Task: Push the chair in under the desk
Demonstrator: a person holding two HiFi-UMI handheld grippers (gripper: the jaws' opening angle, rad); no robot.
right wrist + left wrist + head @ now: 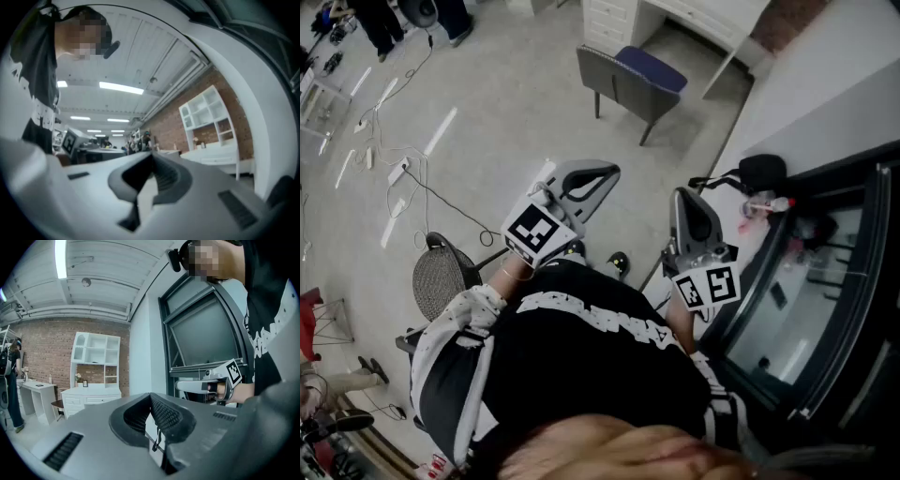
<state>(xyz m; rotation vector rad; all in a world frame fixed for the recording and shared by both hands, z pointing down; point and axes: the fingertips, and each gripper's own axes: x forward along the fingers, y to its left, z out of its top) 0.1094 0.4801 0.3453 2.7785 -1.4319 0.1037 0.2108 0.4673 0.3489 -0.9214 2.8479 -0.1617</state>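
At the left of the head view, a power strip is lying on the floor and a mesh chair is standing beside the person, so the approach is best kept clear of both. The left gripper is pointing ahead, jaws pressed together on nothing. The chair to be pushed is sitting in the upper middle, well apart from both grippers, with its grey back toward the person and its blue seat toward the white desk. The right gripper is likewise closed and empty. Closed tips are suiting a push. Both should be meeting the backrest evenly and driving it straight, so the chair is not swinging sideways into the desk.
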